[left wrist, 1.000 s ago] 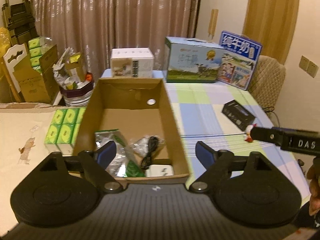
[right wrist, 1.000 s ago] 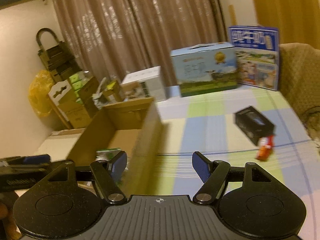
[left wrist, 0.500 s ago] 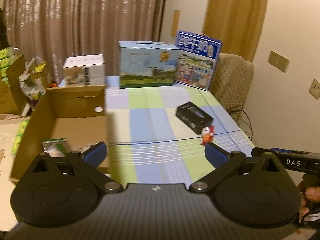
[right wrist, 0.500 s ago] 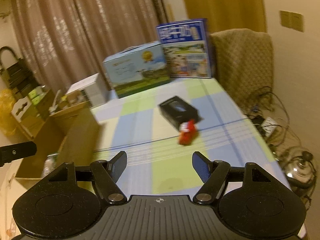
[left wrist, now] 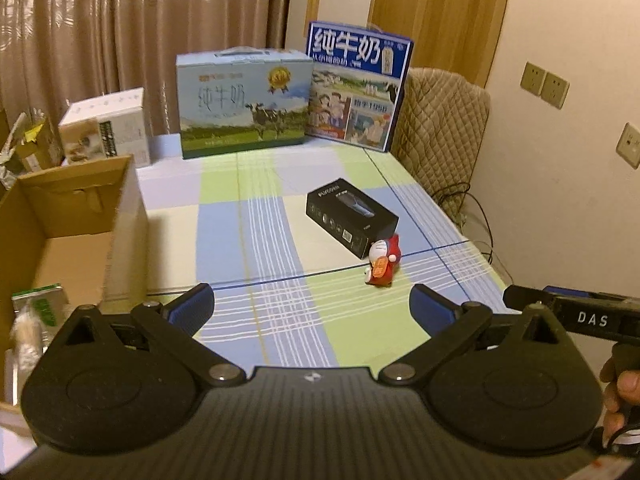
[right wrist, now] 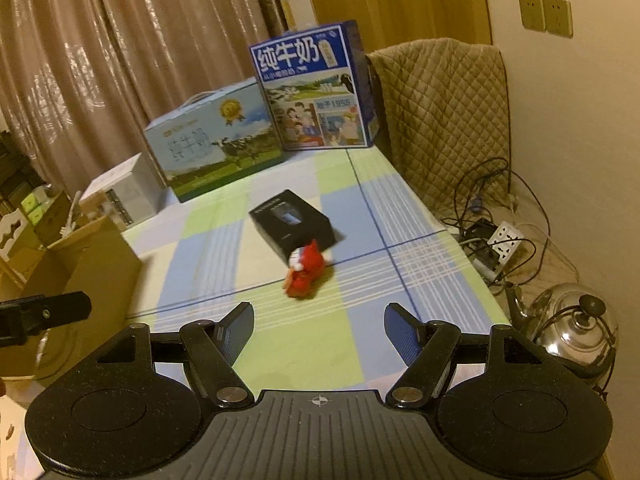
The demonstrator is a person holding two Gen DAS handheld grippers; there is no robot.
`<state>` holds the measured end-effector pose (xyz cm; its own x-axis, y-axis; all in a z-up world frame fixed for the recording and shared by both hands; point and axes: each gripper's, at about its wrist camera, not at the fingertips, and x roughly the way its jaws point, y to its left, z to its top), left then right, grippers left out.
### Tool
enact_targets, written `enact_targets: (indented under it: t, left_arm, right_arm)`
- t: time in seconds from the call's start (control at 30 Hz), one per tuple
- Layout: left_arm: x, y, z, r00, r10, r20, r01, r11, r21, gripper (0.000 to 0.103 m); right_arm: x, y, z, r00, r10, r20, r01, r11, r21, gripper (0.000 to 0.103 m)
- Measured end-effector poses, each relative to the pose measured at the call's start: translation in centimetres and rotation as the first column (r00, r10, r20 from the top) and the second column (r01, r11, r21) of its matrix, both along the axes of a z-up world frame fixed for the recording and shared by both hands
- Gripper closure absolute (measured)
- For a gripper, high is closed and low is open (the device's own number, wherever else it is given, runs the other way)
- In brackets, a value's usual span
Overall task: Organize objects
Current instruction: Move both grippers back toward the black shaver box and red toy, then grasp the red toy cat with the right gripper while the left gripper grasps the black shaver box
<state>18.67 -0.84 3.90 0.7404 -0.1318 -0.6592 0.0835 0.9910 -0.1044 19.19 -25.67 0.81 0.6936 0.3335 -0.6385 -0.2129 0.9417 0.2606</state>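
A small red toy figure [left wrist: 382,266] stands on the checked tablecloth [left wrist: 260,240], touching the near corner of a black box [left wrist: 352,216]. Both show in the right wrist view: the toy [right wrist: 306,270], slightly blurred, and the black box [right wrist: 294,222]. An open cardboard box [left wrist: 68,232] stands at the left and holds a green-and-silver packet [left wrist: 38,308]. My left gripper [left wrist: 310,310] is open and empty, above the cloth's near part. My right gripper [right wrist: 319,330] is open and empty, short of the toy.
Two milk cartons [left wrist: 244,104] [left wrist: 358,86] and a white box [left wrist: 106,128] stand at the table's far edge. A quilted chair [right wrist: 442,120] is at the right. Cables, a power strip [right wrist: 506,238] and a kettle [right wrist: 576,326] lie beyond the table's right edge.
Both grippers have swung right, away from the cardboard box toward the toy and the black box. Both stay open and empty.
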Motion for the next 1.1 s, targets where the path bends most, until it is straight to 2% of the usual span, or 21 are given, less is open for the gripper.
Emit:
enact_targets:
  t: [0.17,0.6,0.87,0.93,1.1]
  left_arm:
    - [3.3,-0.4,-3.0,0.999,0.013,-0.03,-0.013,1.0,0.01,0.001]
    - [10.3,0.6,-10.4,0.996,0.06,-0.071,-0.058,0.998,0.025,0.001]
    - [12.9,1.0,-12.0,0.996,0.068,-0.058,-0.067,0.998,0.019,0.001]
    - [13.1,1.1,-12.3,0.996,0.068,-0.064,-0.067,0.998,0.013,0.001]
    - [13.5,1.8,-12.7,0.994,0.075,-0.081,-0.076,0.997,-0.013,0.001]
  right_arm:
    - [3.2,0.4,-2.2,1.0,0.002,-0.019,-0.002,1.0,0.002,0.034]
    - [10.9,4.7,-8.6,0.993,0.094,-0.078,-0.093,0.996,0.01,0.034]
    - [14.6,6.7,-10.7,0.988,0.106,-0.11,-0.107,0.994,-0.004,0.036]
    - [15.3,7.2,-11.3,0.986,0.108,-0.124,-0.112,0.994,-0.021,0.043]
    - [16.0,8.1,-12.0,0.985,0.11,-0.133,-0.117,0.992,-0.045,0.051]
